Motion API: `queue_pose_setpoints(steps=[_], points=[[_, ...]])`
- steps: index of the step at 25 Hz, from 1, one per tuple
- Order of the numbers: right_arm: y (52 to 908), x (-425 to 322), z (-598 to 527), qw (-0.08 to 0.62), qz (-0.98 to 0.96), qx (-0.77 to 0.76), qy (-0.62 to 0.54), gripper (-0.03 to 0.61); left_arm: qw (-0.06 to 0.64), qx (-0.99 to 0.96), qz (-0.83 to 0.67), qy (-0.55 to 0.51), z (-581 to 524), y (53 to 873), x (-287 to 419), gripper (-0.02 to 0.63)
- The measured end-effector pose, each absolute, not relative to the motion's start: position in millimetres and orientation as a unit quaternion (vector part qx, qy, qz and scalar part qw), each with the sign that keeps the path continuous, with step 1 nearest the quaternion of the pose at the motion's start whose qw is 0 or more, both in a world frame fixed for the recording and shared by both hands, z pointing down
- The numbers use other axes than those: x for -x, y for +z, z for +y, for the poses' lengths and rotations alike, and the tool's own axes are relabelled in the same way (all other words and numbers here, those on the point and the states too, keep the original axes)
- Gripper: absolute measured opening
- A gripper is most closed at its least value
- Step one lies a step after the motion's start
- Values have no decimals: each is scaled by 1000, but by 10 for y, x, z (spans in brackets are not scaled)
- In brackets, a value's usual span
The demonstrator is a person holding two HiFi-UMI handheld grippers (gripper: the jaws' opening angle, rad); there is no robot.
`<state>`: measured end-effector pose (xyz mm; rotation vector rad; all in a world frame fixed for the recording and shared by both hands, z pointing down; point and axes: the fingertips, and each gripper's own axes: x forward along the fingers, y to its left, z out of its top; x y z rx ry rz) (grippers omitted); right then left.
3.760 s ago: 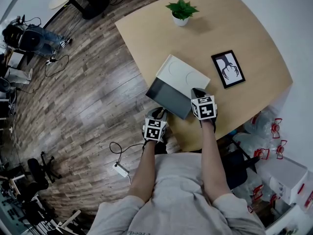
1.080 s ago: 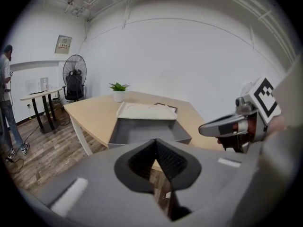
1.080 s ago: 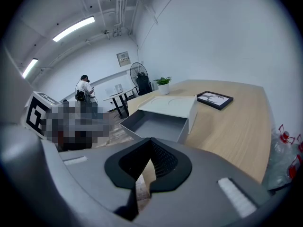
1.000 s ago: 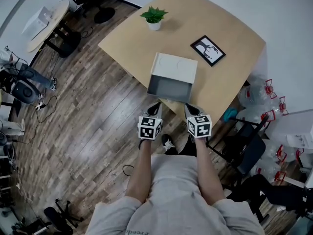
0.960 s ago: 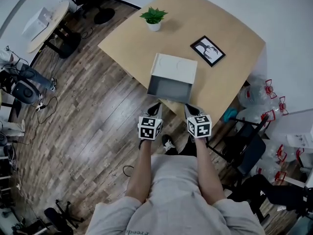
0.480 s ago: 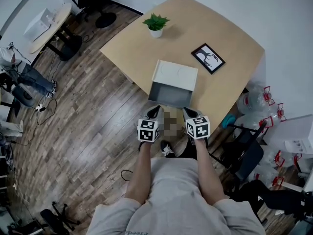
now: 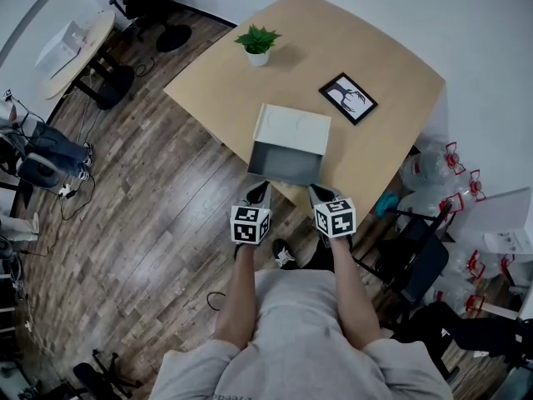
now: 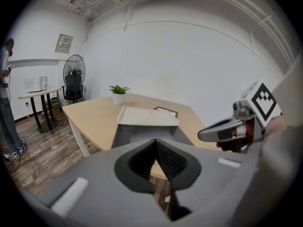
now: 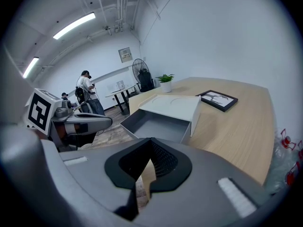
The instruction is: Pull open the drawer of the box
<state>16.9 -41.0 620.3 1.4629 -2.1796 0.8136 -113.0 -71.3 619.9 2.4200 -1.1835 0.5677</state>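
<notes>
A white box point(image 7: 293, 127) sits near the front edge of the wooden table point(image 7: 375, 52), its grey drawer point(image 7: 283, 165) pulled out toward me and overhanging the edge. Both grippers hover below the table edge, just short of the drawer front and apart from it. My left gripper point(image 7: 256, 195) is shut on nothing, and my right gripper point(image 7: 321, 194) is likewise shut and empty. The left gripper view has the box point(image 8: 147, 117) and drawer point(image 8: 142, 135) beyond the shut left gripper point(image 8: 156, 148). The right gripper view looks into the empty drawer point(image 9: 154, 124) under the box point(image 9: 174, 107), past the right gripper point(image 9: 150, 149).
A potted plant point(image 7: 256, 42) and a framed picture point(image 7: 348, 98) stand further back on the table. A dark chair point(image 7: 414, 261) and clear bags with red parts point(image 7: 454, 182) are at the right. A fan point(image 8: 73, 82), a round table point(image 8: 40, 94) and people stand off to the left.
Both grippers have come back from the drawer's front, off the table edge, with the drawer left open. In the last second the view only shifted slightly.
</notes>
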Motion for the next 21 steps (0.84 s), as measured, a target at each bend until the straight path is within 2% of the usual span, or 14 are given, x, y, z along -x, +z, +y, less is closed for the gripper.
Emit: queue_pose_setpoints(steps=[21], points=[[6128, -193, -359, 193, -773, -535, 281, 2, 190, -855, -443, 191, -786, 6092, 1320, 54]])
